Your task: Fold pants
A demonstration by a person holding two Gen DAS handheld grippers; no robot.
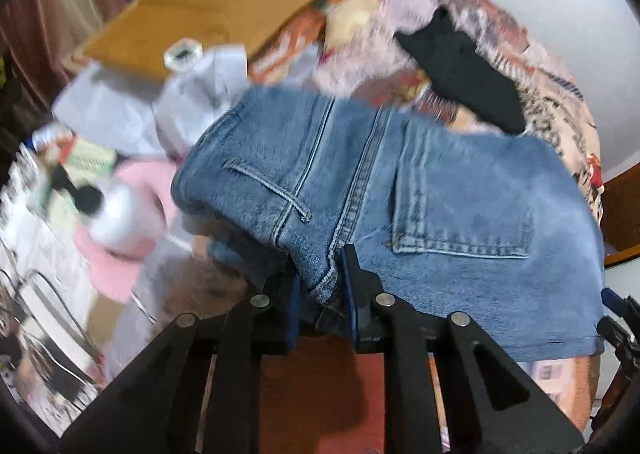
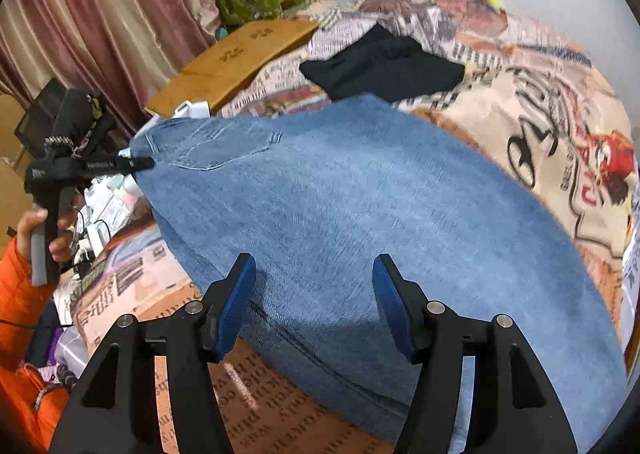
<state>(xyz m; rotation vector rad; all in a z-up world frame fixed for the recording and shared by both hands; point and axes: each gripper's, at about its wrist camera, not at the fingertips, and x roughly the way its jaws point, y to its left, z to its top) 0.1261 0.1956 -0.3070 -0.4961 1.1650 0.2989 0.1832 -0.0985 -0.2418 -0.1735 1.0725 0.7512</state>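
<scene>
Blue jeans (image 1: 460, 214) lie folded on a printed bedspread (image 2: 560, 142), back pocket up. My left gripper (image 1: 322, 286) is shut on the jeans' waistband edge, which bunches between its blue pads. In the right wrist view the jeans (image 2: 360, 214) spread wide across the bed, and the left gripper (image 2: 136, 164) shows at their far left corner, held by a hand in an orange sleeve. My right gripper (image 2: 314, 302) is open, its jaws wide apart just above the denim, holding nothing.
A black garment (image 2: 384, 62) lies on the bed beyond the jeans. A flat cardboard box (image 2: 236, 58) rests at the bed's far left edge. Pink and white clothes (image 1: 132, 190) and clutter sit to the left. Curtains (image 2: 100, 22) hang behind.
</scene>
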